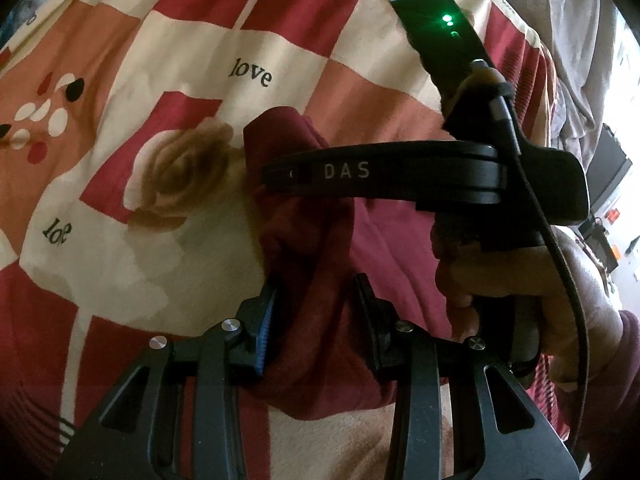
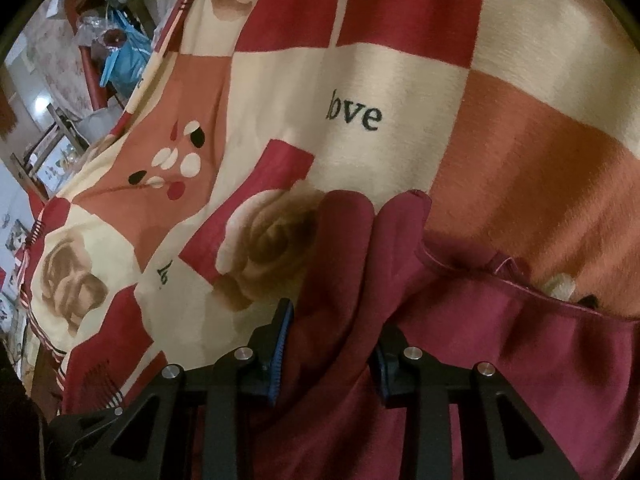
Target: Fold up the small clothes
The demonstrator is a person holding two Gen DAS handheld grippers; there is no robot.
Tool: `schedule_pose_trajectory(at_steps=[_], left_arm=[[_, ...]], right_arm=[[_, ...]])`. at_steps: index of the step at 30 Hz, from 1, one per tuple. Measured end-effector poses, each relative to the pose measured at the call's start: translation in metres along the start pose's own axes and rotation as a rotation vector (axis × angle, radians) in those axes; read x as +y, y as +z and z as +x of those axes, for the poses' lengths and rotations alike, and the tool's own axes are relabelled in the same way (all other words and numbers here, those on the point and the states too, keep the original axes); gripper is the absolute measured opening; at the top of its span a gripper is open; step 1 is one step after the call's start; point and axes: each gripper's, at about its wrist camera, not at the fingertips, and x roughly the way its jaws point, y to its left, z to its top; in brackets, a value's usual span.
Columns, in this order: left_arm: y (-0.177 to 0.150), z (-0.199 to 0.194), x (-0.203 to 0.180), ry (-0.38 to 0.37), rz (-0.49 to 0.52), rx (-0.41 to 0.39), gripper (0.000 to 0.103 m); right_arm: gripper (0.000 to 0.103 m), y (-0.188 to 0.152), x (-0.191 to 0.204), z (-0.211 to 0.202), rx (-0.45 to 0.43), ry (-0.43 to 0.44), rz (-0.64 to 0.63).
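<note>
My left tongs (image 1: 316, 320) are narrow and clamped on a bunched fold of the maroon garment (image 1: 320, 248); the cloth fills the gap between the blue-ribbed pad (image 1: 267, 328) and the black one opposite. The garment lies on a blanket (image 1: 120, 60) printed with red, cream and orange squares, brown roses and the word "love". From the left wrist I see the other handset crossing ahead of me, its black bar marked "DAS" resting above the cloth, a green light glowing on its top, and a hand (image 1: 520, 280) wrapped round its grip at the right.

My right tongs (image 2: 330, 344) are also narrow, with the garment (image 2: 360, 280) running up between the pads; the cloth touches both, so I read it as gripped. Beyond the tips the fabric stands in two rounded humps, and a hemmed edge trails off to the right over the blanket (image 2: 400, 80). Cluttered furniture shows at the far left, too blurred to name.
</note>
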Motion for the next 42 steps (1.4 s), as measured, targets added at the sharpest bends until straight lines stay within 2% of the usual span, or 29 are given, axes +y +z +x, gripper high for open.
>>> schedule_pose_trajectory(at_steps=[3,5,12,15,16,17,18,21,25,32,37,42], left_arm=[[0.000,0.001,0.000,0.004,-0.001,0.004,0.040],[-0.001,0.003,0.001,-0.001,-0.009,0.010,0.052],[-0.004,0.007,0.000,0.018,-0.001,0.010,0.053],[-0.004,0.006,-0.001,-0.002,0.001,0.005,0.053],[-0.004,0.004,-0.001,-0.011,0.001,0.001,0.050],[-0.004,0.003,-0.001,-0.021,0.003,-0.004,0.041],[-0.003,0.002,-0.002,-0.027,0.004,-0.005,0.036],[0.001,-0.005,-0.005,-0.081,-0.014,-0.016,0.028],[0.007,-0.016,-0.037,-0.130,0.028,-0.017,0.025],[0.014,-0.002,-0.135,-0.208,0.181,0.026,0.025],[0.007,0.025,-0.192,-0.203,0.270,0.079,0.025],[-0.010,0.060,-0.221,-0.171,0.305,0.154,0.025]], right_arm=[[0.033,-0.001,-0.001,-0.002,-0.009,0.005,0.006],[0.033,-0.002,-0.002,-0.003,-0.012,0.009,0.012],[0.032,-0.004,-0.006,-0.008,-0.021,0.023,0.022],[0.029,-0.006,-0.005,-0.011,-0.032,0.022,0.022],[0.028,-0.007,-0.006,-0.012,-0.036,0.020,0.022],[0.028,-0.007,-0.006,-0.013,-0.039,0.020,0.023],[0.026,-0.008,-0.008,-0.016,-0.047,0.019,0.025],[0.024,-0.008,-0.015,-0.030,-0.067,0.026,0.044],[0.022,-0.011,-0.028,-0.065,-0.096,0.007,0.031],[0.020,-0.033,-0.076,-0.127,-0.147,-0.078,0.065],[0.019,-0.059,-0.129,-0.154,-0.157,-0.135,0.148],[0.019,-0.088,-0.166,-0.155,-0.136,-0.156,0.211]])
